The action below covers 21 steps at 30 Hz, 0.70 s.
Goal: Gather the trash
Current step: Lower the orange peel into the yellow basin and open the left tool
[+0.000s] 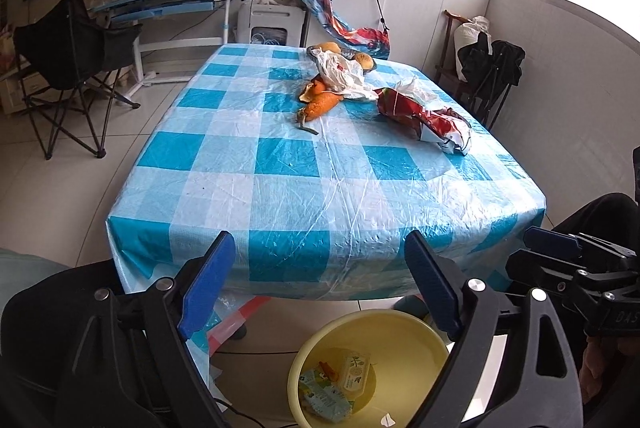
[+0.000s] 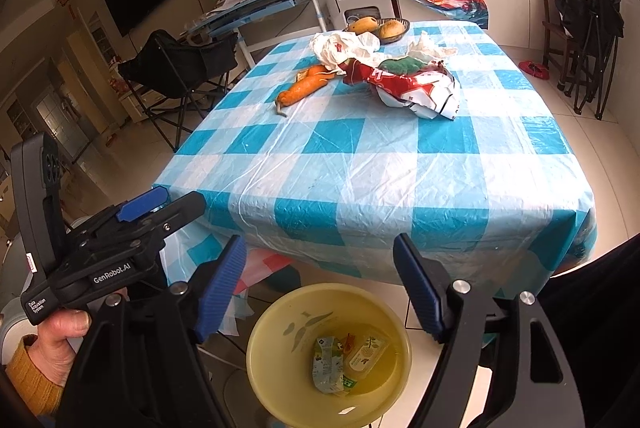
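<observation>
One rectangular counter (image 1: 280, 164) filled both views, draped in a glossy, creased plastic cloth of blue and white checks. Below its near edge, on the tiled floor, stood a round pale-yellow plastic basin (image 2: 280, 380); inside lay flattened green-and-white cartons (image 2: 327, 364), a small orange scrap and a clear lidded tub. At the far end of the counter the uncollected trash sat in a loose cluster: a crumpled red-and-white foil wrapper (image 1: 424, 118), a wrinkled white plastic bag (image 1: 340, 72) partly over it, crumpled white tissue behind, and curled orange peel (image 1: 312, 88). A tapered orange carrot (image 1: 320, 105) with a dark, limp stem lay just beside the bag. A dark shallow bowl holding yellow-brown fruit (image 2: 390, 28) stood behind the bag.

Left gripper (image 1: 320, 276): ribbed blue pads spread wide, nothing between them, hanging above the basin. Right gripper (image 2: 320, 284): likewise released and empty, over the basin. A hand in a mustard knit cuff held the left gripper's handle.
</observation>
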### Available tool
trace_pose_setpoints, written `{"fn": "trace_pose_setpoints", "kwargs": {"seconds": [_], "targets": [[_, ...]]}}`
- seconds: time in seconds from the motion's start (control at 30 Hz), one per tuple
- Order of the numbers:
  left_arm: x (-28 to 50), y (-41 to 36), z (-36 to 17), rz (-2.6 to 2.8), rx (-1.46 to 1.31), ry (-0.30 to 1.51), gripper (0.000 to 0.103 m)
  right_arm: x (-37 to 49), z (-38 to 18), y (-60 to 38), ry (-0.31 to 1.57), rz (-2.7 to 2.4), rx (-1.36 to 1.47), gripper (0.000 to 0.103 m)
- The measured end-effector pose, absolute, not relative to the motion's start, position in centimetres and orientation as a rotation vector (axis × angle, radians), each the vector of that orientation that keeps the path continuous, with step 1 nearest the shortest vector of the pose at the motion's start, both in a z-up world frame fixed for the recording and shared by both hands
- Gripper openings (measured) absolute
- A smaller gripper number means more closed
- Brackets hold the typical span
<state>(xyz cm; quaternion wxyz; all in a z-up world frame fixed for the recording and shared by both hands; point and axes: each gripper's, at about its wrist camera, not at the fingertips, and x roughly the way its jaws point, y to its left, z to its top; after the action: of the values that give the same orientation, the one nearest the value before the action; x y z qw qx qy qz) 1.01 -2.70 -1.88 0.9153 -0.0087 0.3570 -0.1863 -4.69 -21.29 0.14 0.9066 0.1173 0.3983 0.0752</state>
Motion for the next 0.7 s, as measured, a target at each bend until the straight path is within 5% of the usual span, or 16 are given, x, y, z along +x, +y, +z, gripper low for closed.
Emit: {"fn": "trace_pose_setpoints", "kwargs": {"seconds": [0.7], "targets": [[0.85,-3.08,-2.08,-0.379,0.006,0.733,0.086,-4.72,-0.2,-20.57,0.84,0.164,0.215,0.073]]}}
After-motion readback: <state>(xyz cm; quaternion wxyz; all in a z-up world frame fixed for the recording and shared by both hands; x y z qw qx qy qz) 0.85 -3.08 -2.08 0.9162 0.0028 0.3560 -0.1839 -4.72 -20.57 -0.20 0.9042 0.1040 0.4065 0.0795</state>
